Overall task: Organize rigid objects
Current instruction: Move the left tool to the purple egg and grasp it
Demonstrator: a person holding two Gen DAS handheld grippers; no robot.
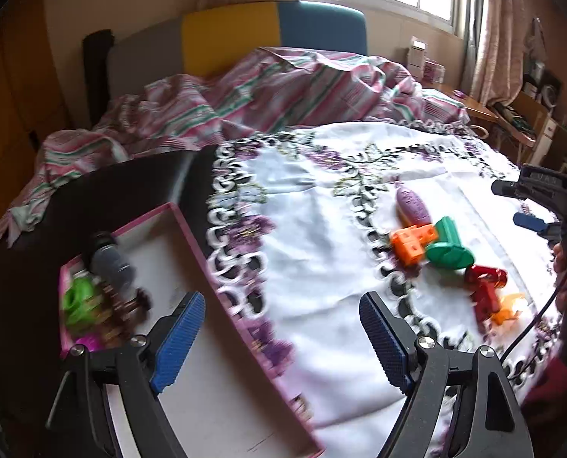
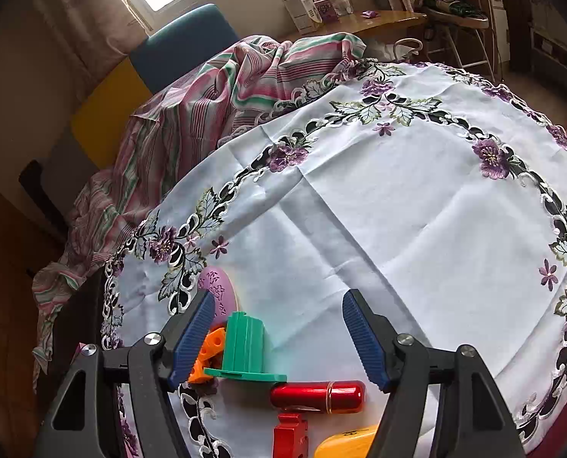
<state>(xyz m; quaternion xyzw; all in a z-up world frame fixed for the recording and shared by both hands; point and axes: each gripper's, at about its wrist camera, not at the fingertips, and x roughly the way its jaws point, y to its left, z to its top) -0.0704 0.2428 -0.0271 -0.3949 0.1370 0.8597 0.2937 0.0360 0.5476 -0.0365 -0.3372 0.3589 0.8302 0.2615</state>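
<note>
1. Left claw [image 1: 281, 337], lower centre: spread wide, empty, above pink-rimmed box [image 1: 191, 229].
2. Box contents at left blurred; grey bottle [image 1: 111, 263] discernible.
3. Right claw [image 2: 275, 337]: parted, gripping nothing; red cylinder [image 2: 317, 393] below, yellow piece [image 2: 344, 444] cut off.

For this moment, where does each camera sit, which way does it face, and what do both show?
Left wrist: on the left gripper, open, aimed down over the pink box edge and white cloth; right gripper at frame right.
Right wrist: on the right gripper, open, above the red cylinder.
Shared: green piece, cloth, striped bedding.
</note>
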